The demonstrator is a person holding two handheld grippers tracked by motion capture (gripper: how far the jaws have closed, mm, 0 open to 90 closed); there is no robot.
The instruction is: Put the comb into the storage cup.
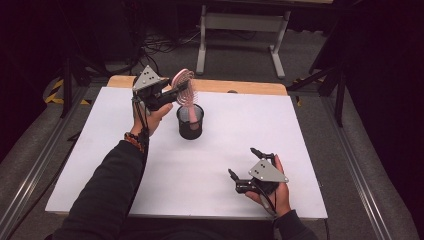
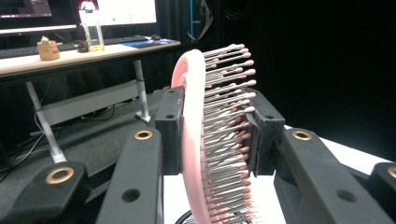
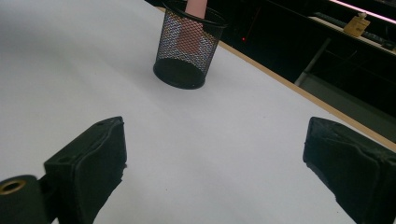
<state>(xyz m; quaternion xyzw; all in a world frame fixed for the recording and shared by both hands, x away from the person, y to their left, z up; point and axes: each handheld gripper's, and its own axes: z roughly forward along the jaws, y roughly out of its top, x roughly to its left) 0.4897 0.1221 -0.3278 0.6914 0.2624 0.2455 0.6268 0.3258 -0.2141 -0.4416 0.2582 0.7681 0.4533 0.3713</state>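
Note:
A pink hairbrush (image 1: pixel 184 89) with metal bristles stands handle-down in a black mesh cup (image 1: pixel 190 122) on the white table. My left gripper (image 1: pixel 175 91) is shut on the brush head above the cup. In the left gripper view the brush head (image 2: pixel 192 135) sits clamped between both pads, bristles pointing right. My right gripper (image 1: pixel 244 165) rests open near the table's front right, nothing between its fingers. The right gripper view looks across the table at the mesh cup (image 3: pixel 186 51) with the pink handle (image 3: pixel 195 6) inside it.
The white tabletop (image 1: pixel 235 130) has a wooden strip (image 1: pixel 250 87) along its far edge. Beyond it stands a desk frame (image 1: pixel 240 30) on grey floor. A desk with a monitor (image 2: pixel 116 11) and small items is in the background of the left gripper view.

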